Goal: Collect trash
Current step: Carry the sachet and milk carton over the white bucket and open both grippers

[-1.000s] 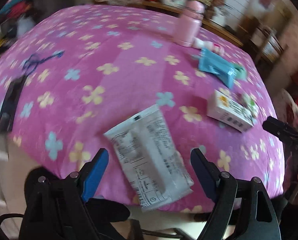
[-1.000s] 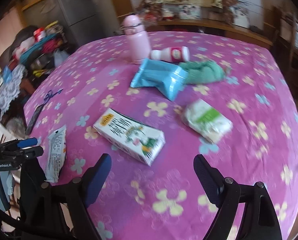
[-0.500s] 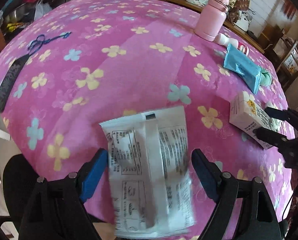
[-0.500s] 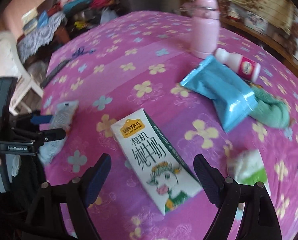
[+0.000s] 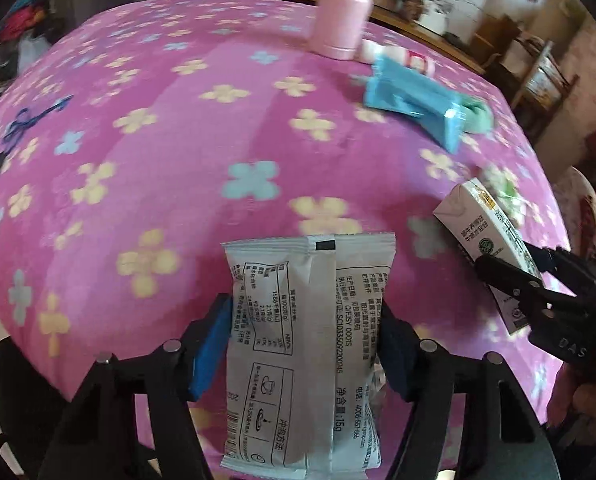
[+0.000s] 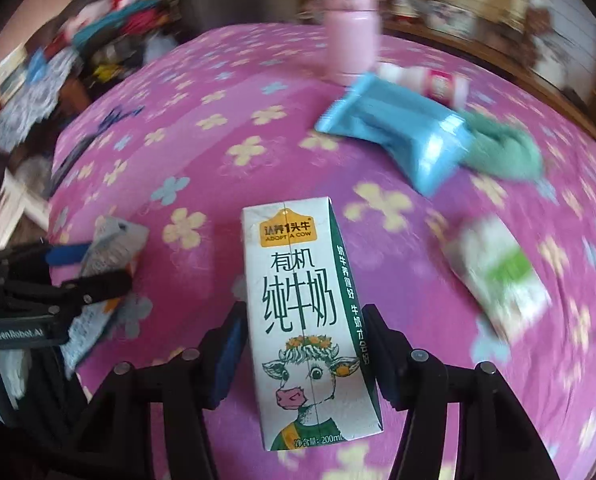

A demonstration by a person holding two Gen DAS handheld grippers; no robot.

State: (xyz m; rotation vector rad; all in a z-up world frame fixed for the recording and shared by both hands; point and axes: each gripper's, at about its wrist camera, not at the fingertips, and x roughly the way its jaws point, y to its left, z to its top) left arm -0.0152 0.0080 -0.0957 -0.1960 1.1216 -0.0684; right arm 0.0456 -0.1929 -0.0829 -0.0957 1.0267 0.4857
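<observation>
My left gripper is shut on a grey-white snack packet, its blue pads pressing the packet's two sides at the near edge of the pink flowered table. My right gripper is shut on a white and green milk carton with a cow picture. The left view shows the carton in the right gripper; the right view shows the packet in the left gripper.
A pink bottle, a small white and red bottle, a blue pouch, a green cloth and a white-green packet lie further back. A dark strap with blue cord lies at the left.
Both grippers moved forward and closed: the left onto the snack packet, the right onto the milk carton. Both were open half a second ago.
</observation>
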